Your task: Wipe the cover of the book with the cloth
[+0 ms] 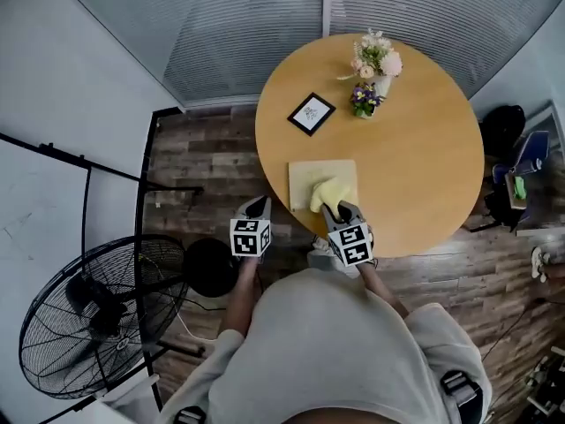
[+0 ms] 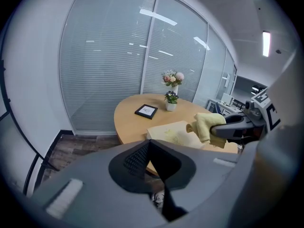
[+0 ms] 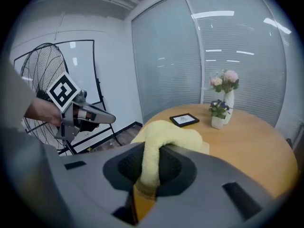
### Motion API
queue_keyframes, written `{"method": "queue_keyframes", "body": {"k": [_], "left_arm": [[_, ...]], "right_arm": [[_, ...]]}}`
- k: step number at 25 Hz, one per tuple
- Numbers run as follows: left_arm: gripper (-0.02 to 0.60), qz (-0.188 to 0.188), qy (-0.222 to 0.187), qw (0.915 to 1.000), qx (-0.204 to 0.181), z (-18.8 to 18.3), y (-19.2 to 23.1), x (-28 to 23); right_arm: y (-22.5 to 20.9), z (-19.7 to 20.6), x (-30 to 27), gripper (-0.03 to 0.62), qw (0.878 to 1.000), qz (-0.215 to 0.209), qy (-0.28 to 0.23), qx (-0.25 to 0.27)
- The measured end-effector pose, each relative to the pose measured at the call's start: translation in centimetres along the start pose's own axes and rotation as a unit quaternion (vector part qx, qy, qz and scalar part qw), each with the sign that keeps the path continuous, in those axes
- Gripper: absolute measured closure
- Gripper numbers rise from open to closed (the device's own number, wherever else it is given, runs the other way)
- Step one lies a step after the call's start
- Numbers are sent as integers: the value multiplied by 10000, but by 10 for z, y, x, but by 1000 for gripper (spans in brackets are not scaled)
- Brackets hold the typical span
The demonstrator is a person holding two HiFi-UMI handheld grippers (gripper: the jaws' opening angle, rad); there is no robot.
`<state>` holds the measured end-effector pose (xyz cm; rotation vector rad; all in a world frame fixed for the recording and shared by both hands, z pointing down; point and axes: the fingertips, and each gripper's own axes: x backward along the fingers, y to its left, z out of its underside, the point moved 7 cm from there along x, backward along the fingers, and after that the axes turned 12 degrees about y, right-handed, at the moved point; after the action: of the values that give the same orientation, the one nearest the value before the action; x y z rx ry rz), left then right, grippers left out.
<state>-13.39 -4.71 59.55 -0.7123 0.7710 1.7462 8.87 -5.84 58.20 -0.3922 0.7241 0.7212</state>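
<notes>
Right tool [image 1: 340,207] grips the yellow cloth [image 1: 324,192] over the book [image 1: 304,177]; left tool [image 1: 256,204] is closed, empty.

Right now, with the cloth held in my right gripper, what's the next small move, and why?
Probably lower the right gripper until the yellow cloth presses on the book. The cloth is clamped in its jaws, bunched over the book's near edge, while most of the cover lies bare.
</notes>
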Motion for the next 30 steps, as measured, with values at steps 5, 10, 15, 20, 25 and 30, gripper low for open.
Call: {"method": "queue_keyframes", "body": {"k": [5,10,15,20,25,30], "left_arm": [[575,-140,30,9998,125,-3,4,-5],[575,-176,71,9996,202,-4,7,-9],[575,-56,92,9998,150,-12,15,-17],[575,141,66,9999,-4,-22,27,-24],[575,261,19,9996,-78,-28,42,-28],[575,293,-45,9996,-24,-27,56,-25]], "right_arm": [[-9,-10,-13,534,9998,-179,-10,121],[-10,-20,-24,534,9992,-312,20,230],[-5,-30,-36,534,9991,-322,66,269],[1,-43,-48,534,9990,-215,193,328],[13,-60,-62,534,9991,-170,120,368],[27,-71,-75,534,9983,-204,174,525]]}}
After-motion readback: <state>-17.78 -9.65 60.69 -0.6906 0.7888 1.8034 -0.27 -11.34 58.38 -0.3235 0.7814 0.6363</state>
